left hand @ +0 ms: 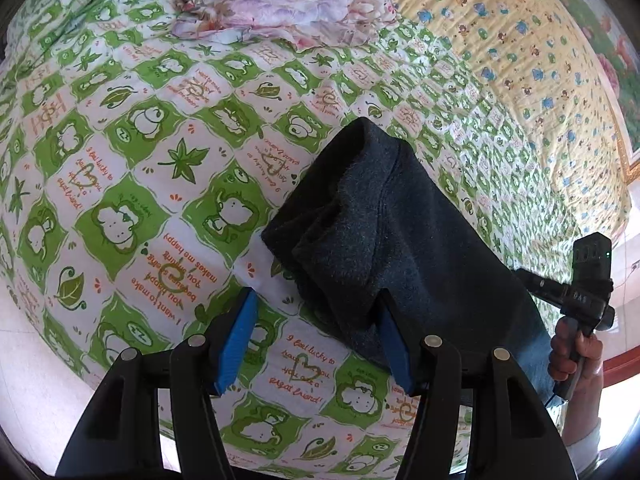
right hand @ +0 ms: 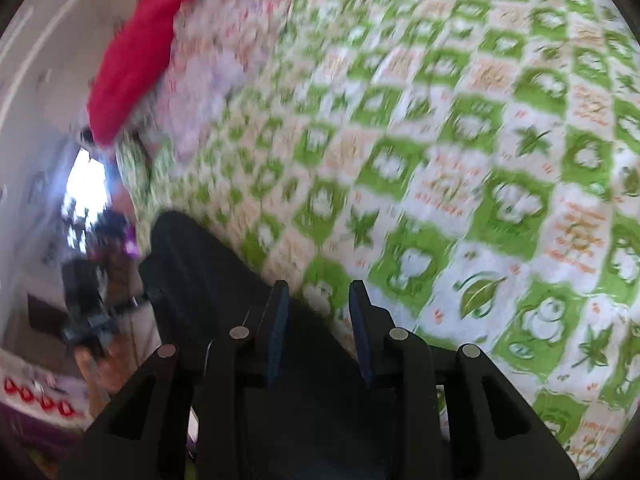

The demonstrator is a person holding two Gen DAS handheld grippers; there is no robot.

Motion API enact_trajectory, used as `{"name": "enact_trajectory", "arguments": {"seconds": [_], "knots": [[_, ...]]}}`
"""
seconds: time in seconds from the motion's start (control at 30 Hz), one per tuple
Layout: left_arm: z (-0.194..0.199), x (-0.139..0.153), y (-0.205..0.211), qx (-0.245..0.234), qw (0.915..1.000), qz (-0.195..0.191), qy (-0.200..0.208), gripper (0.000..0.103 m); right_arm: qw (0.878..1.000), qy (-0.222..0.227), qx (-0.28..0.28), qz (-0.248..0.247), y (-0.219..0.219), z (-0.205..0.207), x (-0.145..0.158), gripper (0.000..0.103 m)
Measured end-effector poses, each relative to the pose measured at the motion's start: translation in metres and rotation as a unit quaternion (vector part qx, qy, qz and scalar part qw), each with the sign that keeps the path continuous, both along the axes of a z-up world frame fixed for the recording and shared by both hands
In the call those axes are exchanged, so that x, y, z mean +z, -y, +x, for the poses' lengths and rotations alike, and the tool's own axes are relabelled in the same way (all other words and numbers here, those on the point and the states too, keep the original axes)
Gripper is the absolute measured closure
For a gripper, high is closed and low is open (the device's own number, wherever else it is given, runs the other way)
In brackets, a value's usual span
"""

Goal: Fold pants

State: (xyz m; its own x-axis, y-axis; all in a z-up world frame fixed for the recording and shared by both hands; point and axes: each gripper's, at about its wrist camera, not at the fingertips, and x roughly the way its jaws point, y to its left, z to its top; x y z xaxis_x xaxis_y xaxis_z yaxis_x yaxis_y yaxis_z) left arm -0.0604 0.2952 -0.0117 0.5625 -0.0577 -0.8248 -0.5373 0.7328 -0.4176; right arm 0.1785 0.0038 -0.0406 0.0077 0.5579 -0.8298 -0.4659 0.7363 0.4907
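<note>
The left gripper (left hand: pixel 316 336) is closest in its own view, with its blue pads (left hand: pixel 236 344) standing wide apart. Its jaws are open and hold nothing; the right-hand pad sits right at the edge of the dark pants (left hand: pixel 384 232), but whether it touches the cloth cannot be told. The pants are dark, fuzzy and bunched up. They lie on the bed (left hand: pixel 132 168), whose cover has green and white squares with little bears and leaves. Their long side runs slanting, from low on the right side of this view up toward the middle, and the rounded end points away up the bed. Off to the right, a hand (left hand: pixel 576 356) grips the handle of the other tool. In the right wrist view, which is blurry, the right gripper (right hand: pixel 320 320) has its jaws only a little way apart. Dark cloth fills the space between and under them, so they seem to be holding the pants (right hand: pixel 208 280), though the blur makes the grip hard to be sure of. Farther up the bed lies a pale flowered blanket (left hand: pixel 280 0). Beside it is a red cushion (right hand: pixel 136 60), and past that a yellow sheet (left hand: pixel 520 48) with small blue and green animals.
</note>
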Motion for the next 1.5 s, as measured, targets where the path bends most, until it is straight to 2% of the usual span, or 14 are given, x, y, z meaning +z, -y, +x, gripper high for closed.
{"name": "enact_trajectory", "arguments": {"seconds": [0.1,0.2,0.33,0.4,0.47,0.57,0.67,0.8,0.9,1.07,1.1,1.17,1.3,1.5], "knots": [[0.004,-0.001,0.001,-0.003,1.0000,0.000,0.001,0.042,0.999,0.000,0.050,-0.015,-0.013,-0.015,-0.001,0.071],[0.011,-0.002,0.002,-0.009,1.0000,0.000,0.003,0.041,0.992,0.030,0.105,-0.063,-0.028,-0.034,-0.001,0.071],[0.021,-0.003,0.006,-0.015,0.9998,0.010,0.012,0.042,0.990,0.033,0.115,-0.069,-0.029,-0.032,-0.004,0.073],[0.026,-0.004,0.010,-0.021,0.9993,0.026,0.020,0.054,0.991,0.034,0.111,-0.064,-0.027,-0.030,-0.001,0.080],[0.029,-0.002,0.013,-0.028,0.9987,0.031,0.029,0.078,0.991,0.053,0.105,-0.071,-0.027,-0.033,0.007,0.087],[0.020,0.014,0.015,-0.032,0.9970,0.032,0.063,0.082,0.983,0.136,0.087,-0.084,-0.031,-0.041,0.039,0.092],[0.010,0.037,0.020,-0.045,0.9929,0.053,0.096,0.083,0.954,0.259,0.074,-0.131,-0.041,-0.059,0.070,0.092],[0.009,0.059,0.025,-0.061,0.9863,0.096,0.120,0.083,0.929,0.327,0.055,-0.164,-0.055,-0.066,0.066,0.092],[0.016,0.052,0.019,-0.069,0.9851,0.109,0.113,0.082,0.934,0.311,0.035,-0.170,-0.061,-0.055,0.043,0.092],[0.031,0.013,0.003,-0.093,0.9864,0.112,0.077,0.079,0.945,0.276,0.012,-0.175,-0.063,-0.042,0.007,0.090],[0.032,0.004,0.002,-0.097,0.9870,0.110,0.065,0.077,0.945,0.275,0.005,-0.177,-0.061,-0.043,0.006,0.086],[0.031,-0.003,-0.001,-0.094,0.9883,0.106,0.058,0.072,0.944,0.279,-0.019,-0.177,-0.056,-0.044,0.012,0.070],[0.015,0.015,0.003,-0.067,0.9866,0.139,0.053,0.058,0.954,0.266,-0.053,-0.131,-0.034,-0.054,0.039,0.067],[-0.010,0.053,0.011,-0.038,0.9831,0.162,0.078,0.057,0.962,0.242,-0.092,-0.084,0.003,-0.082,0.062,0.066]]}}
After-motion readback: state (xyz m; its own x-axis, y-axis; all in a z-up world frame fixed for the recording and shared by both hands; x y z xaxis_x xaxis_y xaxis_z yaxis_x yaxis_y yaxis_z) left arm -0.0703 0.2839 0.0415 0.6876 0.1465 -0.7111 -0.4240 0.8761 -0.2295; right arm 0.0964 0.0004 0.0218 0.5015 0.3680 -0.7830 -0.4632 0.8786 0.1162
